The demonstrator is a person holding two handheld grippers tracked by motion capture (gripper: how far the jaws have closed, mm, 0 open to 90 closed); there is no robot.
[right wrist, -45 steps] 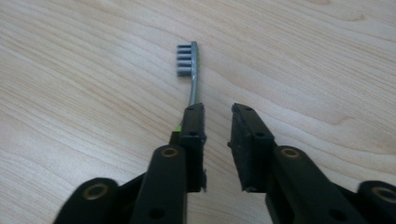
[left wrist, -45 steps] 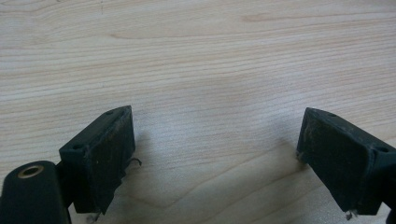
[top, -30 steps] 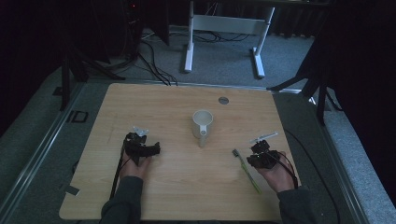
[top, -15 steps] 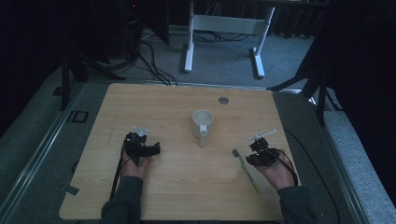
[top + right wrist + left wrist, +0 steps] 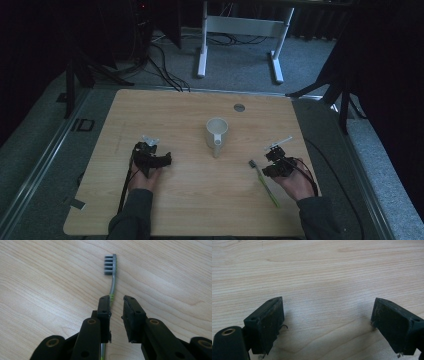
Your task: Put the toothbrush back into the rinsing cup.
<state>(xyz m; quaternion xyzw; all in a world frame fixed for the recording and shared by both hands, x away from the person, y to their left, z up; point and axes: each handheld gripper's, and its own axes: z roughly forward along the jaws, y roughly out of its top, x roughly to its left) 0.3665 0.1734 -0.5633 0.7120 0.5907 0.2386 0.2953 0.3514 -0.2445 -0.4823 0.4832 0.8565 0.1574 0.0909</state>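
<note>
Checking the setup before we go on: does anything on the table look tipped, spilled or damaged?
Nothing stands out. The white mug stands upright, the toothbrush lies flat on the table, no spill.

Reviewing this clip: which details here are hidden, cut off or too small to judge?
- Toothbrush: right gripper view, its handle runs under the right gripper, so contact with the jaws cannot be told.
- Mug: high view, too dim and small to see whether anything is inside.
- Small round dark spot on the table: high view, too small to identify.
- Left gripper: left gripper view, its body is cut off by the bottom edge.
</note>
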